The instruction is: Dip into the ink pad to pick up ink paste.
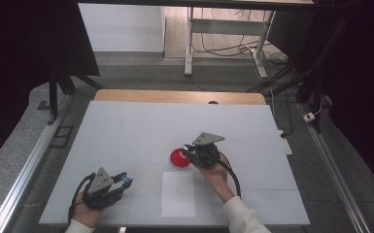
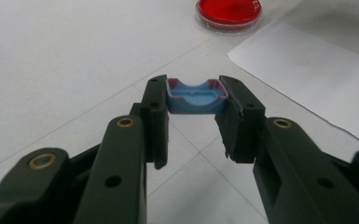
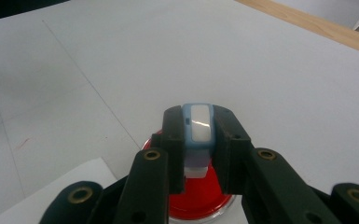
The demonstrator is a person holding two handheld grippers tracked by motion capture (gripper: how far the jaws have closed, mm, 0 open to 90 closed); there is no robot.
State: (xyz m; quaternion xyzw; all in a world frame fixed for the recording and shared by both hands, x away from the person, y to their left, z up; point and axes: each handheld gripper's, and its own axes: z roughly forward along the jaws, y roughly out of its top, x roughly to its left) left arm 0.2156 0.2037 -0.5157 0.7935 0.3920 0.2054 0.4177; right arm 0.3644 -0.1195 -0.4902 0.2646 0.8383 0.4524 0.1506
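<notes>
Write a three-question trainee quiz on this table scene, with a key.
1. True or false: the left gripper is shut on a blue cap.
2. Which thing lies directly under the right gripper? A. the white paper sheet B. the red dish C. the wooden table edge
3. Fill in: the right gripper holds a blue and white ____ between its pads.

Key
1. True; in the left gripper view the cap sits clamped between both pads, above the white table.
2. B; in the right gripper view the red dish lies below the jaws, and the white paper sheet lies beside it.
3. stamp, or a small block; what it is exactly I cannot tell.
</notes>
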